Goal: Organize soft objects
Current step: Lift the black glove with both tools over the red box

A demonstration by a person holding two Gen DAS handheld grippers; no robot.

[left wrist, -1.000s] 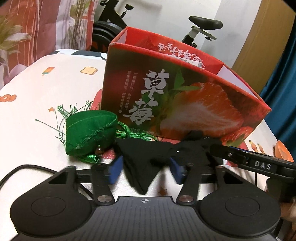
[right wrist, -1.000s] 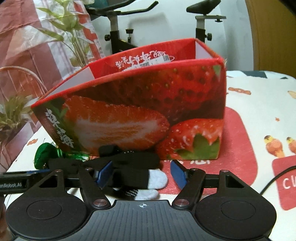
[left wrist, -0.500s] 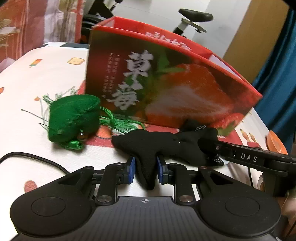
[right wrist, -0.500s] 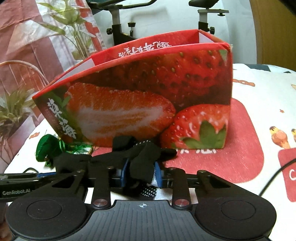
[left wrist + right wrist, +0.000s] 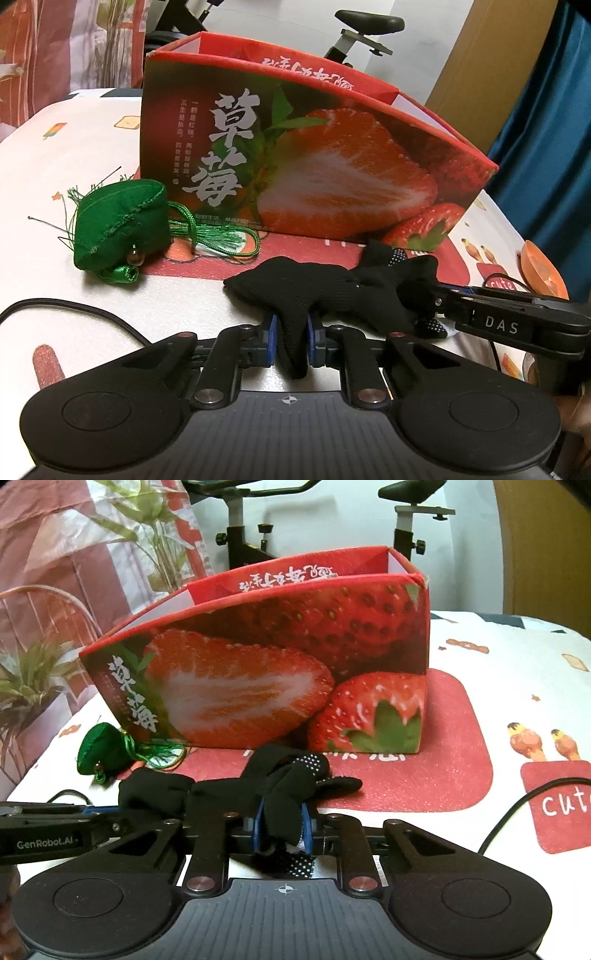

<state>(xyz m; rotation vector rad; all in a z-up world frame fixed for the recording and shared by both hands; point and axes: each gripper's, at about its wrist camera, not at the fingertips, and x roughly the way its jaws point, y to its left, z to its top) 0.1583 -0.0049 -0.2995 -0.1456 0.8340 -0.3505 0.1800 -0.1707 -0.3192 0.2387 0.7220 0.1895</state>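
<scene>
At the far left of the bench (image 5: pixel 92 155) lies a green stuffed pouch (image 5: pixel 120 225), its tassel cords (image 5: pixel 218 240) trailing right toward the base of the strawberry-printed carton (image 5: pixel 314 162), which stands open-topped on a red patch of the printed cloth. In front of the carton a black glove with white grip dots (image 5: pixel 332 291) is stretched between both tools. The left gripper (image 5: pixel 291 345) has its blue-padded fingers closed tight on the glove's left end, fabric bulging out above and below. The right gripper (image 5: pixel 282 829) likewise has its fingers pinched on the dotted right end, a dotted flap hanging beneath. An orange dish (image 5: pixel 541 269) sits at the far right edge.
</scene>
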